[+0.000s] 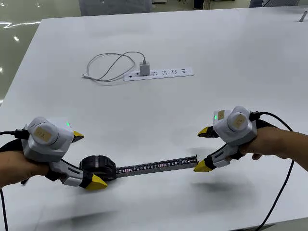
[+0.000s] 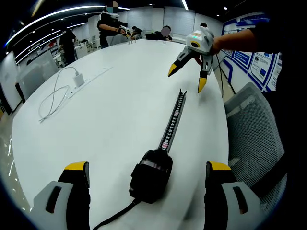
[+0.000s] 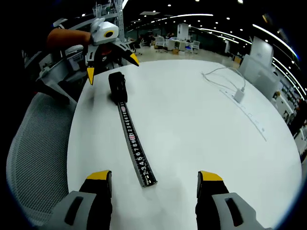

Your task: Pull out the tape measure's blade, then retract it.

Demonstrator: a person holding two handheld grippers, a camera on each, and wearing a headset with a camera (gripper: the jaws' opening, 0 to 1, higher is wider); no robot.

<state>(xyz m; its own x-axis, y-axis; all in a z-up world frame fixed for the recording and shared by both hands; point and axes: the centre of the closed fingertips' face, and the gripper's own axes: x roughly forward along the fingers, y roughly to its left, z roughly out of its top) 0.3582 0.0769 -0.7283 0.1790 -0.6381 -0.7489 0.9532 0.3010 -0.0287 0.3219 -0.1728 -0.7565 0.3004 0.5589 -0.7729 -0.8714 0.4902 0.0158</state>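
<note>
White laminate tabletop [image 1: 159, 38] spreads smooth and glossy under everything, and that slickness is the first hazard: nothing on it would resist sliding. Far across it, well apart from the work, lie a white power strip [image 1: 159, 73] and a plugged-in white charger with its looped grey cable [image 1: 108, 67], out of harm's way.

Nearer the person, the left gripper [image 1: 87, 160] has its yellow-tipped jaws spread wide to either side of the tape measure, with no pinch evident in the left gripper view. The right gripper [image 1: 202, 149] is likewise spread, hovering at the far end of the blade with nothing between its pads.

Lying flat on the table between the two grippers is the tape measure's dark, numbered steel blade [image 1: 156, 166], drawn out from the black rounded plastic case [image 1: 97, 167]. With neither end held, I judge the pull-out done and the retraction pending.

From here, a sudden release of the spring would probably whip the blade home, and the unclamped case could skate or spin toward the table edge. Closing the left jaws off-centre might tip the case. The small end hook [image 1: 195, 160] sits low on the surface, so the right jaws could scrape past it or kink the thin blade.
</note>
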